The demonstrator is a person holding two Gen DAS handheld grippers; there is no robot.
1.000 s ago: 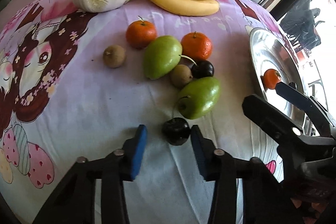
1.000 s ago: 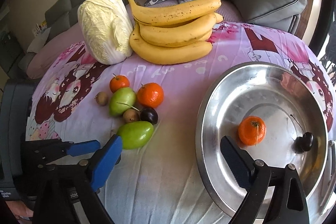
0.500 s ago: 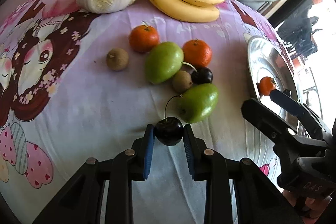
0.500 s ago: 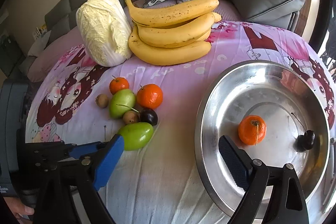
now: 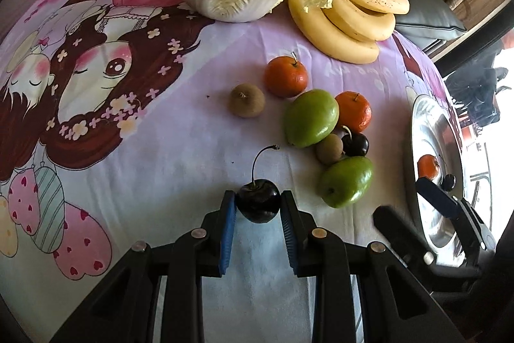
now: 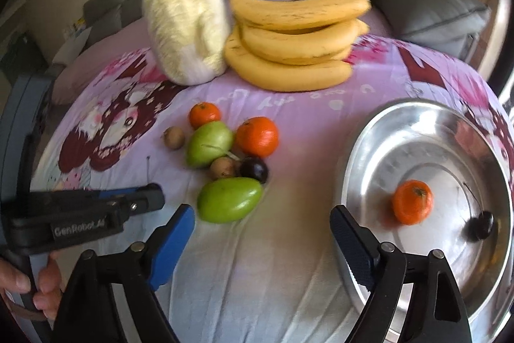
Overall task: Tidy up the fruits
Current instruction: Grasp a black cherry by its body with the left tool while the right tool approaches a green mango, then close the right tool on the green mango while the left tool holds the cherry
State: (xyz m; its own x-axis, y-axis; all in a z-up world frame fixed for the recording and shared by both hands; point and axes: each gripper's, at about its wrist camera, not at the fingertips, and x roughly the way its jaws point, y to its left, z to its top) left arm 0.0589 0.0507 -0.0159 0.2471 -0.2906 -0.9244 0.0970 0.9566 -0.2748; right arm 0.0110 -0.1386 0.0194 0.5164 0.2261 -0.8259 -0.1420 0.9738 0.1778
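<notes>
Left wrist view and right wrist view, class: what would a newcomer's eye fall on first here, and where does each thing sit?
First, the dark cherry pinched between the left gripper fingers, stem up. Next, the shiny metal tray at the right, holding one tangerine and another cherry. At the back, a pale cabbage beside the bananas.

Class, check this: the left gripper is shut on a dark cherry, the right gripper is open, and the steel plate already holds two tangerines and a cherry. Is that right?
Not quite. The steel plate holds one tangerine and one plated cherry, not two tangerines; the right wrist view shows this. The rest stands: the left gripper is shut on a dark cherry, and the right gripper is open.
</notes>
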